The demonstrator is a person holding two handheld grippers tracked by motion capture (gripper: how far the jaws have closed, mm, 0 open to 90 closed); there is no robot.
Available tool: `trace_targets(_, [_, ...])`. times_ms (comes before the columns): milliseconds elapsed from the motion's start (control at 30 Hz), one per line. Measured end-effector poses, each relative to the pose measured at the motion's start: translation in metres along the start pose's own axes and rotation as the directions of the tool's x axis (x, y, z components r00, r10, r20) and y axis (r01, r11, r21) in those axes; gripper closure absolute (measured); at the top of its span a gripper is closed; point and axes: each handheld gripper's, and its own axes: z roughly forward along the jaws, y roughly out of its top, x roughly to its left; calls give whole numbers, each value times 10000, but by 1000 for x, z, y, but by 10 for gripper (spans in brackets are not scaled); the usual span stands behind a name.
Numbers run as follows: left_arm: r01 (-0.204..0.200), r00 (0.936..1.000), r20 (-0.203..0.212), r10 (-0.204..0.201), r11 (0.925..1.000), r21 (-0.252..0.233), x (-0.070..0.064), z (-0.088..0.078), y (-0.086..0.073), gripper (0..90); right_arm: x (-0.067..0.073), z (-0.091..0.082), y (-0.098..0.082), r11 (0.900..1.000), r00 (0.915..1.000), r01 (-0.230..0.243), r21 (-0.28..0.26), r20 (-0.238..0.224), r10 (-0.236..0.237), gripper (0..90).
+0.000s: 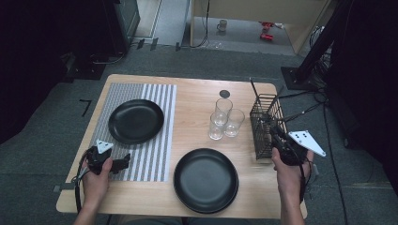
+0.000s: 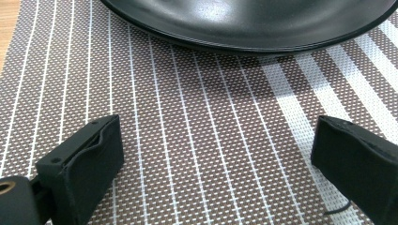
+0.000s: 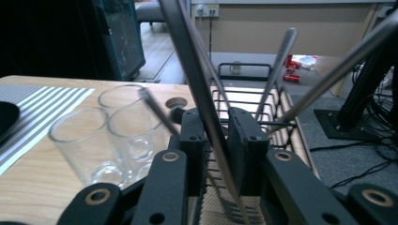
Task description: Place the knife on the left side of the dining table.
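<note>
right gripper (image 3: 217,140) jaws clamp utensil (image 3: 197,70) (head hidden) | basket (image 1: 265,123) blurred

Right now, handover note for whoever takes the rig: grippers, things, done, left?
Right hand-held gripper: shut on a fork handle at the wire cutlery basket, fork barely lifted.
Left hand-held gripper: open, idle over the striped placemat, just short of the far black plate.
Near black plate sits on bare wood; three glasses left of the basket.
Done: fork gripped. Left, probably: lift it clear and lay it by a plate.
</note>
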Motion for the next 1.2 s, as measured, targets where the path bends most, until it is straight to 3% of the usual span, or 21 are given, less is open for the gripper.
trace_targets(233, [0, 10000, -1, 0, 10000, 0, 0, 0, 0, 31, -19, 5, -2, 9997, 9996, -263, -29, 126, 263, 799])
trace_targets(300, [-2, 10000, 0, 2, 10000, 0, 0, 0, 0, 31, -24, 7, -4, 9985, 9985, -554, 37, 25, 554, 798])
trace_targets(500, [0, 10000, -1, 0, 10000, 0, 0, 0, 0, 31, -32, 15, -9, 9966, 9969, -778, 276, 128, 774, 806])
trace_targets(1033, [-3, 10000, -1, 3, 10000, 0, 0, 0, 0, 31, -33, 21, -11, 9952, 9963, -784, 584, 385, 762, 818])
trace_targets(1200, [-4, 10000, -2, 4, 10000, 0, 0, 0, 0, 31, -34, 20, -10, 9968, 9983, -500, 623, 334, 479, 828])
